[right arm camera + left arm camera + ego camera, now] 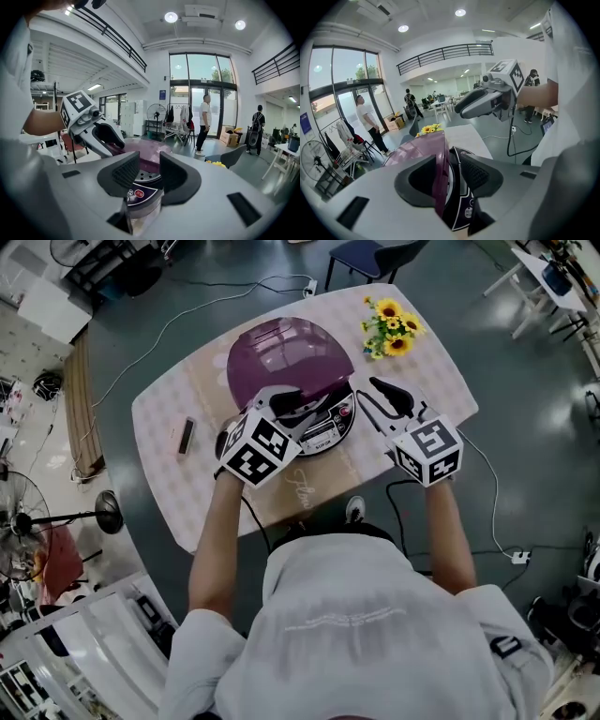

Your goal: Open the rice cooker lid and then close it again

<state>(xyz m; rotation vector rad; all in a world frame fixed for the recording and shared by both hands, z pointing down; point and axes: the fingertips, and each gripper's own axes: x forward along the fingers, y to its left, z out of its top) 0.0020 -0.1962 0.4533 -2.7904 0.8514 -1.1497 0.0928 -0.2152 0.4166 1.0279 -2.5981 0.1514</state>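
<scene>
Left gripper stands with jaws apart, straddling the raised purple lid of the rice cooker on the bench. Right gripper hovers empty, jaws apart, near the control panel. Opening looks done; closing remains.

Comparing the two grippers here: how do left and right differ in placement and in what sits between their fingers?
The left gripper has the rim of the purple lid between its fingers; the right gripper has nothing between its own. The left gripper sits at the front edge of the cooker; the right gripper hangs beside it, aimed at the control panel. Both have their fingers apart.
</scene>
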